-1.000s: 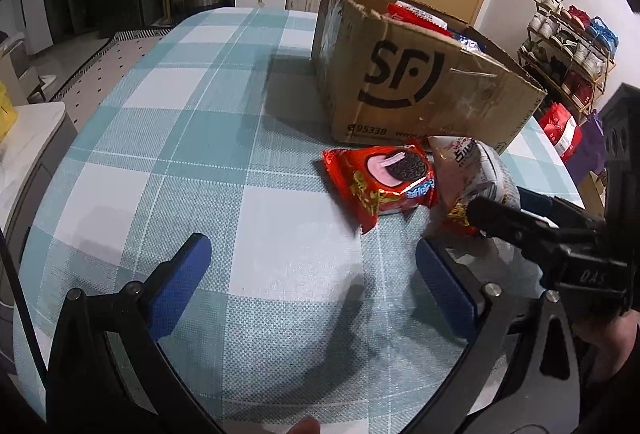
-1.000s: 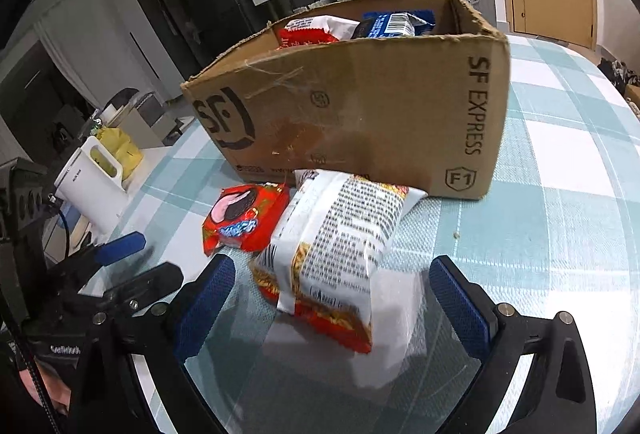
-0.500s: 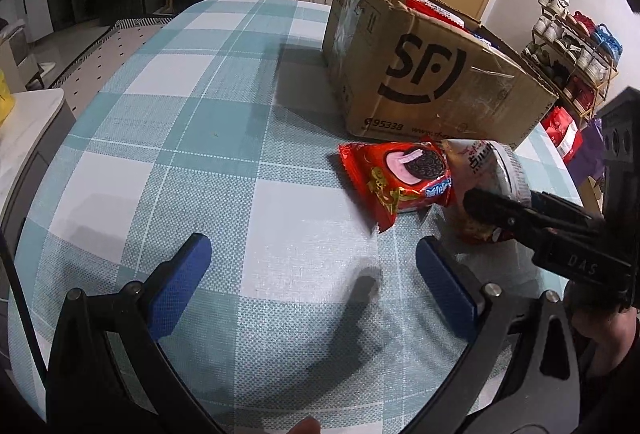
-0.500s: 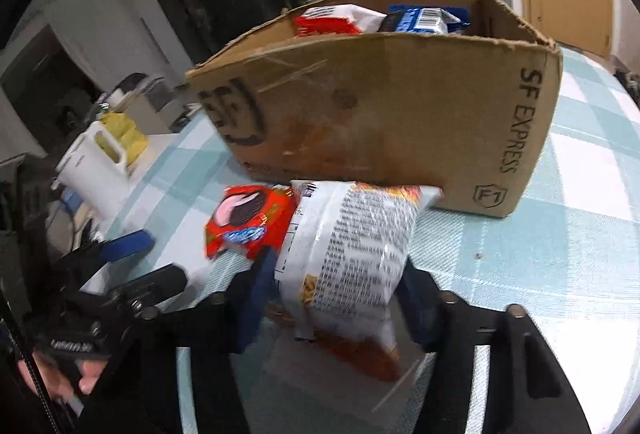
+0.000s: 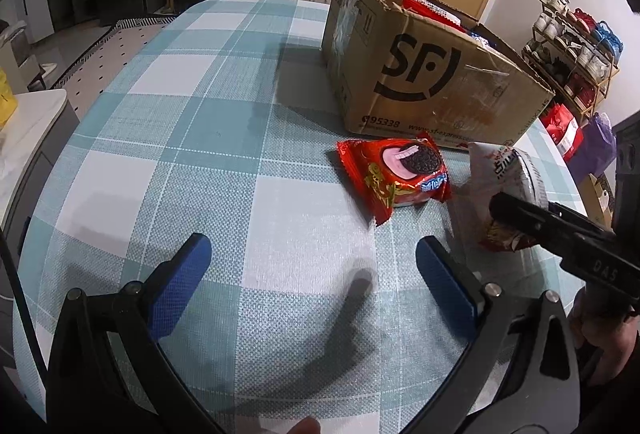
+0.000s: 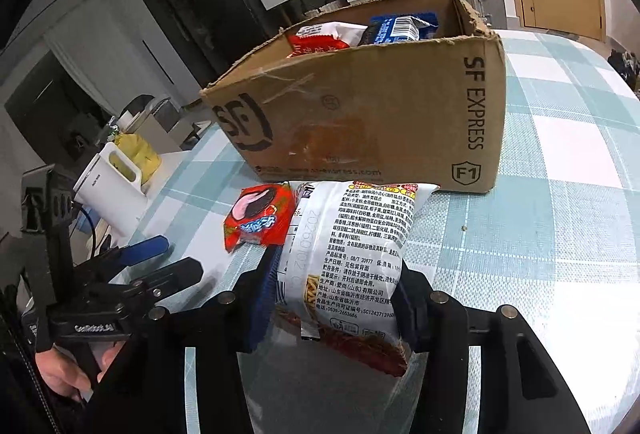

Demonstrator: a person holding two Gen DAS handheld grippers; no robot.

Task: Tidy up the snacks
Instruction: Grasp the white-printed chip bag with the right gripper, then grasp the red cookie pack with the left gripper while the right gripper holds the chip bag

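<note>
Right wrist view shows your right gripper pinching the white snack bag, while your left gripper hangs spread.

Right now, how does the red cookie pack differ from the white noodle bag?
The red cookie pack lies flat on the table, untouched; the white noodle bag is clamped in the right gripper. The cookie pack looks smaller and shows its picture side; the noodle bag shows printed text. Both sit just in front of the cardboard box.
</note>
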